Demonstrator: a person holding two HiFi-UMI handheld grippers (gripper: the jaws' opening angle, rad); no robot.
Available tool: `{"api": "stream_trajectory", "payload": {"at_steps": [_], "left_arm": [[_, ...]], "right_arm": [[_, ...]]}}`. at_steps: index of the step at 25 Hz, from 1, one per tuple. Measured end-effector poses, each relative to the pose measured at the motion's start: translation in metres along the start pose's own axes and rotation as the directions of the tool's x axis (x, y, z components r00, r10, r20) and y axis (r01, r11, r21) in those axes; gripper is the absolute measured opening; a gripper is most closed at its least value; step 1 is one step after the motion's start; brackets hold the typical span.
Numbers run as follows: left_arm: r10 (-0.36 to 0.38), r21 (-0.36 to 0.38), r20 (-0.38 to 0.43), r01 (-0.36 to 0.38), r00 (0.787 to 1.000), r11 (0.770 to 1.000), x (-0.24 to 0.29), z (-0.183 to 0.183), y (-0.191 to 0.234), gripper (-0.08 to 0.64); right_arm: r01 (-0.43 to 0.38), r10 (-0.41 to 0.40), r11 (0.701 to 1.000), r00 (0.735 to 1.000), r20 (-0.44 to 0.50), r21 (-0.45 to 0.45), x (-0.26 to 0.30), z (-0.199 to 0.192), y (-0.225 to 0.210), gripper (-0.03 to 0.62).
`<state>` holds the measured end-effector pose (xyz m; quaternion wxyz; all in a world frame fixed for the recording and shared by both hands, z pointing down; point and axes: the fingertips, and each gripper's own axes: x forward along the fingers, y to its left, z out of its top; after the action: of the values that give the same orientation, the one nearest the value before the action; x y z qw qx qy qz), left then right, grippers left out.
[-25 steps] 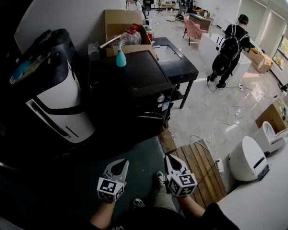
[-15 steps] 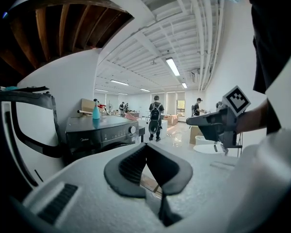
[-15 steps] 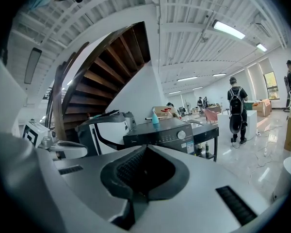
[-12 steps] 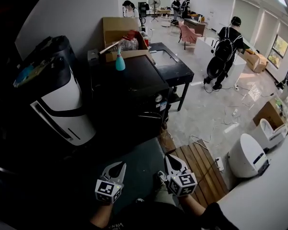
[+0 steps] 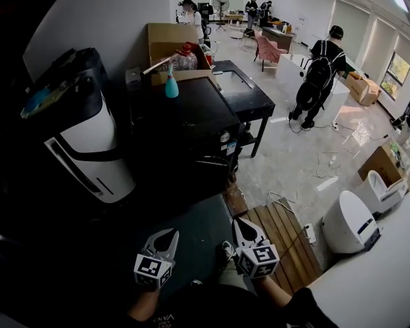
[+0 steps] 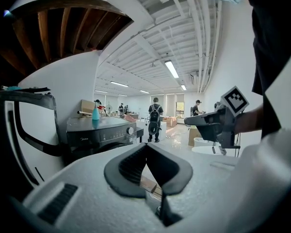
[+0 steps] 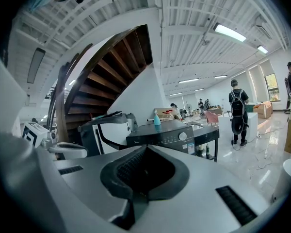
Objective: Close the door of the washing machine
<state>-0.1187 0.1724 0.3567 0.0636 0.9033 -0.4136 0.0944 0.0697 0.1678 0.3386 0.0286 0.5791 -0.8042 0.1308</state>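
nearest, at the bottom of the head view: left gripper [image 5: 168, 235] and right gripper [image 5: 239, 225], side by side, both pinched together with nothing between the pads, both aimed roughly toward the machine and well apart from it. underfoot, a dark mat [image 5: 191, 224]; just right of it, a wooden pallet [image 5: 283, 234].

farther, straight ahead: the dark front-loading washing machine [image 5: 191, 125], with a teal spray bottle [image 5: 171, 86] upright on its top, a white-and-black appliance [image 5: 89, 142] close on its left and a black table [image 5: 253, 94] behind on its right.

judged as the approach, with no contact yet. to do it well: step closer along the mat, clear of the pallet edge. bring one closed gripper to the outer face of the door near its free edge, far from the hinge. push with the flat of the jaws in a steady arc and finish with a firm press till latched. no need to part the jaws. hold the other gripper out of the closing gap.

hard to make out: the door itself, lost in the black front below the control panel in all three views. cannot tell how far open, nor hinged on which side. lower front of the machine cut off by the gripper bodies in both gripper views. far beyond, a person with a backpack [image 5: 321, 70] on the bright floor, taking no part in this.
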Motion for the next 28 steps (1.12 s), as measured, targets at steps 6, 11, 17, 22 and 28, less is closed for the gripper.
{"api": "stream_trajectory", "payload": {"at_steps": [6,11,17,22,28], "left_arm": [[0.007,-0.003,0.011,-0.007,1.000,1.000,-0.006,0.002,-0.001,0.012],[0.008,-0.006,0.020,-0.008,1.000,1.000,-0.008,0.003,0.001,0.012],[-0.007,-0.005,0.016,0.007,1.000,1.000,-0.007,0.004,-0.001,0.012],[-0.018,-0.002,0.016,0.018,1.000,1.000,-0.004,0.002,0.000,0.012],[-0.030,0.003,0.013,0.030,0.999,1.000,0.002,0.002,-0.002,0.011]], "right_arm": [[-0.017,0.017,1.000,1.000,0.015,-0.002,0.001,0.010,0.012,0.000],[0.004,-0.004,1.000,1.000,0.009,-0.027,0.003,0.007,0.010,-0.002],[0.008,-0.008,0.999,1.000,0.013,-0.032,0.002,0.010,0.012,-0.002],[0.013,-0.013,0.999,1.000,0.010,-0.033,0.003,0.008,0.012,-0.002],[0.019,-0.019,0.999,1.000,0.002,-0.026,0.005,0.010,0.010,-0.002]]}}
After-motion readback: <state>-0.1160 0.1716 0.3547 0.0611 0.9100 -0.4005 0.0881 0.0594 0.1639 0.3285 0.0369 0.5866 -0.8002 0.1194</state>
